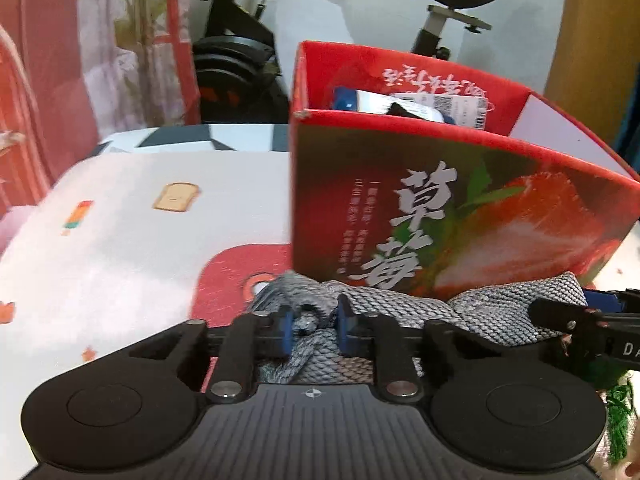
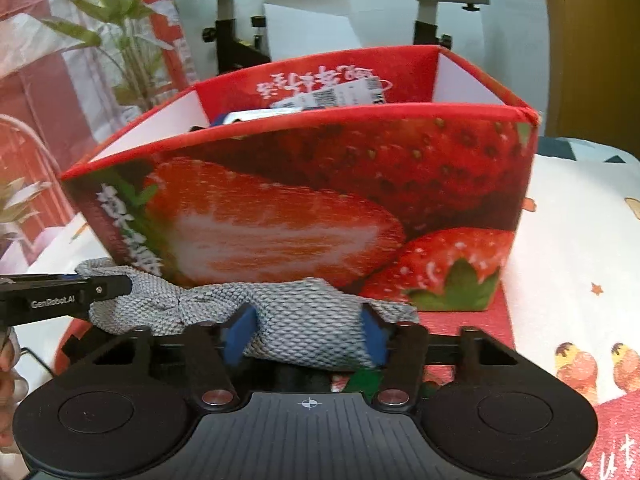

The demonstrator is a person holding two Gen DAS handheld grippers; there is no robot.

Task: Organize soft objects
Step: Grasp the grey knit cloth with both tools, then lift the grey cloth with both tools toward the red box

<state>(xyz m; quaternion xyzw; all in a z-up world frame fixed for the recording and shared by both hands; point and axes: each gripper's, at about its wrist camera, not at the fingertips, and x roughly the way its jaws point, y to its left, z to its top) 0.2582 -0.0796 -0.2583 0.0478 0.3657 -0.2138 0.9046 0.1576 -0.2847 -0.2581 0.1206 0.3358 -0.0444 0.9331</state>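
Note:
A grey knitted cloth (image 1: 404,308) is stretched between both grippers, just in front of a red strawberry-print box (image 1: 460,216). My left gripper (image 1: 312,330) is shut on one bunched end of the cloth. My right gripper (image 2: 306,330) is shut on the other, thicker end of the cloth (image 2: 304,320). The box (image 2: 320,200) is open at the top and holds packaged items with white labels (image 1: 424,106). Each gripper shows at the edge of the other's view, the right one in the left wrist view (image 1: 580,320).
The table wears a white cloth with cartoon food prints (image 1: 120,232) and a red mat (image 1: 236,280) under the box. An exercise bike (image 2: 432,4) and a potted plant (image 2: 120,40) stand behind. Something green (image 1: 620,420) lies at the right.

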